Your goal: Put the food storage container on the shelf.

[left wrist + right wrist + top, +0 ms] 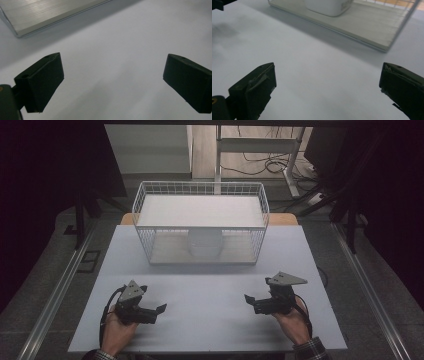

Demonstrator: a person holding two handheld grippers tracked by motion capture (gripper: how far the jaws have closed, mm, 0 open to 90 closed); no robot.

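- One table [210,320], pale and rectangular, carries everything; its near half is bare between the two tools.
- One white wire basket [145,205] stands at the far middle of the table, well apart from both grippers. It has two levels: one flat white shelf board [200,210] across its upper part and one pale floor board [372,27] beneath.
- One white container [205,245], rounded at the base, sits on the lower board in the middle of the basket, under the shelf. The right gripper view shows its bottom part [329,6] resting on that board, just behind the front wire edge.
- Two grippers, one per hand, rest low over the near part of the table, well apart from each other and pointing inward toward one another.
- The left gripper [159,310] is held in the person's left hand [117,332]; its own view shows its two black jaws spread wide with only bare table between them [112,75], and one corner of the basket's board at top left.
- The right gripper [247,298] is held in the right hand [295,325]; its two jaws are likewise spread wide over bare table [327,82], gripping nothing.
- Two grey three-cornered plates, one atop each gripper.
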